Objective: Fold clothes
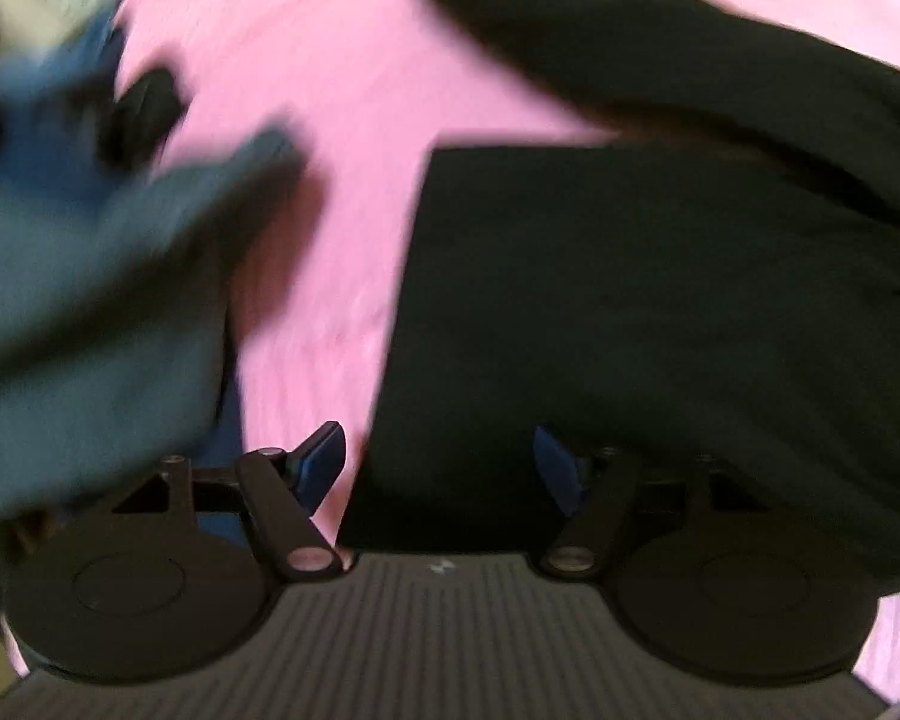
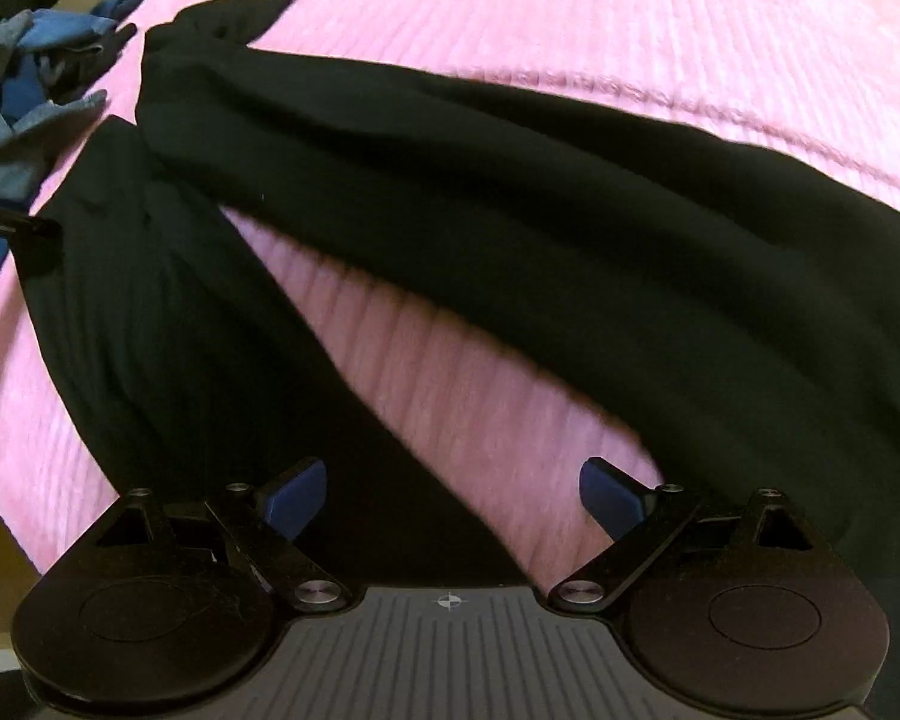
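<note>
the black garment lies spread on the pink ribbed blanket, right in front of both grippers. the right gripper and left gripper have their fingers apart, holding nothing. blue clothes sit heaped beside the garment's far left end.

Left claw and right claw both spread wide, empty.

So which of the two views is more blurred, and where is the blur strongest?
Left wrist view: heavy motion blur, worst on the blue clothes at the left; the black garment has soft edges. Right wrist view: sharper, the ribs of the pink cover are readable, with slight smear near the lower middle. Both bend straight lines, as a fisheye does.
</note>
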A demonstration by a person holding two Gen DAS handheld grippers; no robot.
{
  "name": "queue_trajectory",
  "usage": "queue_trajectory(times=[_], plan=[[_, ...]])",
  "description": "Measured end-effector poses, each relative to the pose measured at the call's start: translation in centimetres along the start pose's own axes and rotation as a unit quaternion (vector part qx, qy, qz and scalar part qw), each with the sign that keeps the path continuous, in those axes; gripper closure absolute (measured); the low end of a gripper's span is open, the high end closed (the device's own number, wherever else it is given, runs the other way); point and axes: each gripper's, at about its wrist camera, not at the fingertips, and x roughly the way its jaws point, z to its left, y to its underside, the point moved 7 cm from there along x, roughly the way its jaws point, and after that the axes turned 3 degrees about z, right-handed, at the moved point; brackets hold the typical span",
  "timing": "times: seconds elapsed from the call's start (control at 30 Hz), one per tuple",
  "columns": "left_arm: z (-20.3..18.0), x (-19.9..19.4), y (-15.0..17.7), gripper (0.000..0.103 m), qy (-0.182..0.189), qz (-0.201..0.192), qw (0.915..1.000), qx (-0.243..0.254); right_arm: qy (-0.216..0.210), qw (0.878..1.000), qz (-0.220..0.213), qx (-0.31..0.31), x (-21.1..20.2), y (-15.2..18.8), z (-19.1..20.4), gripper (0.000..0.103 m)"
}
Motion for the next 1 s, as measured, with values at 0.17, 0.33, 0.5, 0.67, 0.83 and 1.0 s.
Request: queue_trajectory(times=[0.17, 0.33, 0.5, 0.67, 0.83, 1.0], plan=[[1.9, 0.3, 2.3, 0.066, 0.078, 0.006, 0.9910, -0.109, 0.027, 0.997, -0.011, 0.069, -1.3, 2.4, 0.0, 0.009], [2.7, -3.7, 4.3, 0.100, 0.107, -0.019, 0.9862, -0.125, 0.060, 0.985, -0.030, 0.161, -4.1, 5.6, -1.3, 0.009], [5.7, -9.6, 10.1, 0.099, 0.089, -0.004, 0.9844, -0.152, 0.086, 0.967, -0.048, 0.237, -7.8, 10.1, -4.2, 0.009], [5.9, -12.2, 17.5, 0.099, 0.044, 0.074, 0.9808, -0.175, 0.096, 0.955, -0.032, 0.277, -9.8, 14.8, -7.9, 0.009], [3.8, -11.5, 19.7, 0.096, -0.035, 0.120, 0.9836, -0.130, 0.097, 0.950, -0.026, 0.297, -10.1, 17.7, -11.1, 0.009], [2.9, -12.1, 19.1, 0.094, -0.132, 0.148, 0.9784, -0.058, 0.118, 0.923, -0.050, 0.363, -11.3, 21.0, -16.4, 0.009]])
